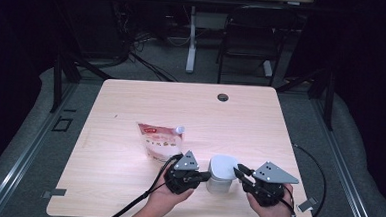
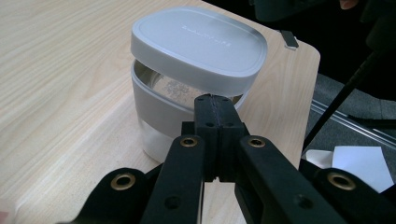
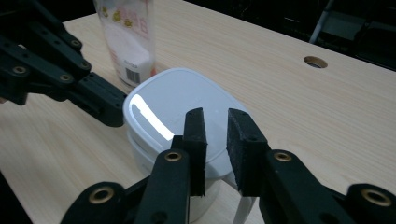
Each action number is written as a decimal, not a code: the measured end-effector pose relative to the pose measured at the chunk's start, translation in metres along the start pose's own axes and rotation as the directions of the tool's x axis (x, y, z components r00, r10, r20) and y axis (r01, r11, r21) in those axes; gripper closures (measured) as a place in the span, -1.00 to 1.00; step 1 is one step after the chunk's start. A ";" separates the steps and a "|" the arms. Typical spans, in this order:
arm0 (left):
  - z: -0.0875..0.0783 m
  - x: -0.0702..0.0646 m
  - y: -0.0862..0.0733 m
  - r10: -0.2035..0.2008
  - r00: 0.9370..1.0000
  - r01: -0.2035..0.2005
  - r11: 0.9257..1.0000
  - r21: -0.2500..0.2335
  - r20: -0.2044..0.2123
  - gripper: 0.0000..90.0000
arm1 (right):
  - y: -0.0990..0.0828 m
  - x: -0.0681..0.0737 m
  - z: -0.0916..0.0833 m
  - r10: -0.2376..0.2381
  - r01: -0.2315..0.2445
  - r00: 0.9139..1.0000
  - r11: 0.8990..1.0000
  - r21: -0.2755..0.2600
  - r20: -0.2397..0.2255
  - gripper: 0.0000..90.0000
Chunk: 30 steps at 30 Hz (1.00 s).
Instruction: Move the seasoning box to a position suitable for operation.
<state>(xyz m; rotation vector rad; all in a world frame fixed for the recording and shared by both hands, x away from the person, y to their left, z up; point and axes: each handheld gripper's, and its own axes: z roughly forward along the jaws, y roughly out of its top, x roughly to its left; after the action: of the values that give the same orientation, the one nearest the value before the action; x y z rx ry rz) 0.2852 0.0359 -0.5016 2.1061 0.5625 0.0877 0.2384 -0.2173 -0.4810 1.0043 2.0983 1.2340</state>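
Colours around my jaws

My grippers [image 1: 208, 175] black with brass rivets; jar [image 2: 159, 121] before me clear glass, pale grey band, grey lid [image 2: 198, 44]; pouch [image 1: 158, 140] behind the jar white-pink with red label; table [image 1: 131, 105] light wood grain.

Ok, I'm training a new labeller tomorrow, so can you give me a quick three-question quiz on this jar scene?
1. True or false: the left gripper has its jaws shut, with their tip at the jar just under the lid.
2. In the high view, what lies on the table beyond the jar? A) a pouch B) a mug C) a bowl
3. Which gripper's jaws stand apart at the lid's edge?

Key: 1 true; 2 A; 3 the right gripper.
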 end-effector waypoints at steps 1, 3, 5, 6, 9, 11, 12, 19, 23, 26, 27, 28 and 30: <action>0.000 0.000 0.001 -0.001 1.000 0.001 1.000 -0.002 0.000 1.00 | 0.000 0.002 -0.001 -0.006 0.006 1.000 1.000 -0.002 -0.002 0.67; -0.001 0.000 0.003 0.006 1.000 -0.006 1.000 -0.003 -0.002 1.00 | 0.001 0.006 -0.002 -0.015 0.015 1.000 1.000 -0.001 -0.005 0.57; -0.002 0.000 0.005 0.012 1.000 -0.012 1.000 -0.004 -0.003 1.00 | 0.002 0.008 -0.001 -0.014 0.015 1.000 1.000 0.005 -0.013 0.42; -0.001 -0.001 0.007 0.013 1.000 -0.013 1.000 -0.006 -0.003 1.00 | 0.002 0.010 -0.001 -0.016 0.016 1.000 1.000 0.009 -0.012 0.36; -0.002 -0.001 0.009 0.013 1.000 -0.013 1.000 -0.008 -0.002 1.00 | 0.002 0.012 0.000 -0.020 0.020 0.999 1.000 0.003 -0.024 0.25; -0.002 0.000 0.010 0.012 1.000 -0.012 1.000 -0.010 0.000 1.00 | 0.001 0.015 0.001 -0.031 0.031 0.999 0.999 0.009 -0.028 0.15; -0.002 0.000 0.011 0.010 1.000 -0.010 1.000 -0.014 -0.001 1.00 | 0.001 0.015 0.001 -0.034 0.034 0.999 0.999 0.013 -0.024 0.14; -0.001 -0.002 0.014 0.014 1.000 -0.014 1.000 -0.020 0.006 1.00 | -0.001 0.019 0.006 -0.041 0.042 0.999 0.999 0.034 -0.028 -0.07; -0.001 -0.003 0.015 0.020 1.000 -0.019 1.000 -0.018 0.006 1.00 | -0.002 0.021 0.008 -0.051 0.051 0.999 0.998 0.044 -0.014 -0.12; -0.001 -0.003 0.016 0.017 1.000 -0.017 1.000 -0.026 0.007 1.00 | -0.003 0.022 0.011 -0.064 0.064 0.998 0.997 0.053 -0.005 -0.15; -0.001 -0.003 0.016 0.017 1.000 -0.017 1.000 -0.026 0.007 1.00 | -0.003 0.022 0.011 -0.064 0.064 0.998 0.997 0.053 -0.005 -0.15; -0.001 -0.004 0.016 0.018 1.000 -0.018 0.999 -0.027 0.007 1.00 | -0.003 0.023 0.012 -0.071 0.071 0.997 0.996 0.061 0.007 -0.16; -0.001 -0.004 0.016 0.019 1.000 -0.018 0.999 -0.028 0.007 1.00 | -0.004 0.023 0.014 -0.073 0.072 0.997 0.995 0.069 0.010 -0.17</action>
<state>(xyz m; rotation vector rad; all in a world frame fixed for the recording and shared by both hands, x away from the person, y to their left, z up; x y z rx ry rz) 0.2874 0.0278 -0.4871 2.0837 0.5346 0.0976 0.2334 -0.1930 -0.4920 0.9544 2.1613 1.1242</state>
